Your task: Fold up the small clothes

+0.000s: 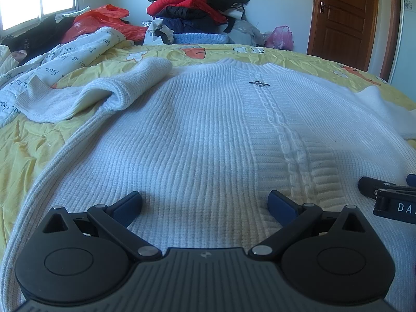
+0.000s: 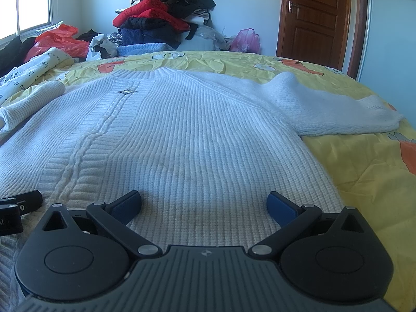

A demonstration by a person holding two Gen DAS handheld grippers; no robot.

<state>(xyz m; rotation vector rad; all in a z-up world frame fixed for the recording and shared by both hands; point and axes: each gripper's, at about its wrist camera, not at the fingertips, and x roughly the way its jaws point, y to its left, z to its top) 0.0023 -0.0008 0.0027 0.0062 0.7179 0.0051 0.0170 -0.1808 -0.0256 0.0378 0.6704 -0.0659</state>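
A bedroom with pale blue walls, a brown door (image 1: pixel 343 13) and a heap of jackets and clothes (image 1: pixel 197 7) against the far wall; in front of it lies a bed spread with a yellow cartoon-print quilt (image 2: pixel 358 171). On the quilt a white knit sweater (image 1: pixel 208 135) is laid out flat, front up, collar toward the far wall and hem toward the cameras, with a cable braid down the middle and a small metal clasp (image 1: pixel 259 83) near the neck. Its left sleeve (image 1: pixel 104 93) is bunched and curled over beside the body; its right sleeve (image 2: pixel 325 109) stretches out sideways across the quilt.

The left gripper (image 1: pixel 205 204) and right gripper (image 2: pixel 204 204) hover side by side over the hem, each with its jaws spread wide and nothing between them.

The risks from here look plain enough. The knit is thick and loose, so a shallow pinch at the hem may catch only the top layer and drag the front away from the back. The crumpled left sleeve could get folded in as a lump unless it is straightened first. Uneven lifting by the two grippers would skew the fold, and the quilt beneath may ride up with the sweater.
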